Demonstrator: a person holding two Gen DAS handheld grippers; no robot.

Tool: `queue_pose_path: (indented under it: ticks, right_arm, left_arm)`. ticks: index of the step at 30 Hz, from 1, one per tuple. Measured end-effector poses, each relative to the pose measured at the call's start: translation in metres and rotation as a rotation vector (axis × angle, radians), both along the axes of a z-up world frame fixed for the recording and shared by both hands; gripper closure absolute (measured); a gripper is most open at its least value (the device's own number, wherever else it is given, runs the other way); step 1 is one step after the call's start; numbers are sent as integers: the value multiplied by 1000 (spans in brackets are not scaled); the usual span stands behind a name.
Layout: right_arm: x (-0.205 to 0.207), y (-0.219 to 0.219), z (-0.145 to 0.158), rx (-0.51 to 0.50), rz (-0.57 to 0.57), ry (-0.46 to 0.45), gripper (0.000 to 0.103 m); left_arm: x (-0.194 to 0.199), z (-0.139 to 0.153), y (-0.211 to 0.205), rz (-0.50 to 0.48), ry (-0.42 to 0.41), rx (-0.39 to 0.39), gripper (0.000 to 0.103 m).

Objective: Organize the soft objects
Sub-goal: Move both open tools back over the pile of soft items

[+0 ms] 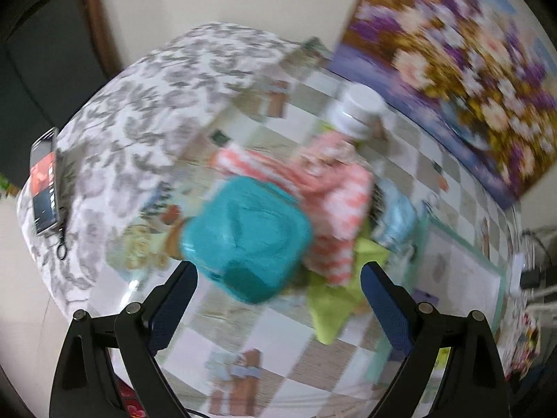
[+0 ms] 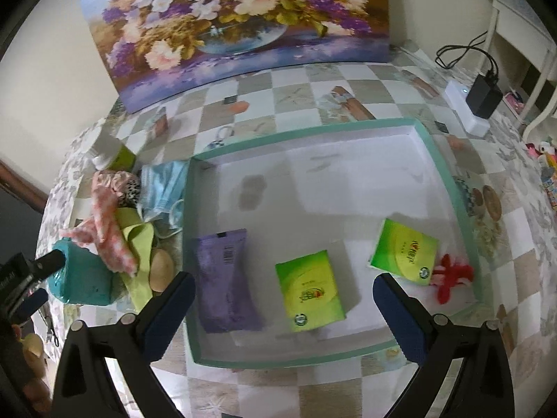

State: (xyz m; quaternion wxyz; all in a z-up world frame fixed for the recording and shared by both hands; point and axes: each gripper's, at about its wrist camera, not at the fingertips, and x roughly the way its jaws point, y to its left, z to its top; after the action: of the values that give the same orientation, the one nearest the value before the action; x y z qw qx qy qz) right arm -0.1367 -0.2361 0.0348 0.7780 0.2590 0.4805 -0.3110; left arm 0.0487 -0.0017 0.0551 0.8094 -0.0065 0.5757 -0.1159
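Observation:
A teal soft cube (image 1: 245, 240) lies on the table just ahead of my open left gripper (image 1: 278, 291), between its fingers' line but untouched. Behind it lie a pink-white striped cloth (image 1: 334, 202), a green cloth (image 1: 334, 299) and a blue face mask (image 1: 397, 219). In the right wrist view my open, empty right gripper (image 2: 283, 294) hovers over a teal-rimmed white tray (image 2: 449, 174). The tray holds a purple pouch (image 2: 226, 278), two green tissue packs (image 2: 310, 289) (image 2: 403, 256) and a red soft toy (image 2: 450, 275). The teal cube (image 2: 83, 278) and the left gripper's finger (image 2: 48, 261) show at far left.
A flower painting (image 2: 236, 24) leans on the wall behind the table. A white bottle (image 1: 355, 111) stands behind the cloths. A phone (image 1: 43, 188) lies at the table's left edge. A charger and power strip (image 2: 477, 101) sit at the back right. A beige round object (image 2: 160, 268) lies beside the tray.

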Motion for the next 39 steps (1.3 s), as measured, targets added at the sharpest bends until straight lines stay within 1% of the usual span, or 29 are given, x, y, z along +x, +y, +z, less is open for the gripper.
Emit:
queue_pose_path:
  ticks: [2,6,11,16,21,25,28,29,34,36,39]
  right_arm:
    - [2,3,0,-5,8,-1,0]
    - [10,11,-1,-6,29,4,0]
    - [24,25,-2,-8,75,4,0]
    - [45,48,2,-31,157,-29,0]
    - [67,67,8,-53,237,-81,0]
    - [83,74,7,-21,264,-120,0]
    - [93,73,8,6,267,-145,0]
    - [95,73,8,7,268,-150,0]
    - [108,68,14,6,267,-172,0]
    - [115,66,13,15,270,-174,0]
    - [126,63,12,0,291,-164,0]
  left_arm:
    - [9,-1,18,50,11,-16,8]
    - [22,-9,48,134,57,-78,8]
    - [32,-14,72,188,63,-70,8]
    - [42,-15,88,217,45,-65,8]
    - [52,-12,88,206,-4,-90,8]
    - [62,-14,85,198,-24,-138,8]
    - [68,-16,84,200,-29,-165,0]
    - [72,-16,83,197,-28,-169,0]
    - [85,-20,73,128,12,-157,0]
    - [94,-21,67,83,33,-127,0]
    - [105,-18,59,17,19,-96,0]
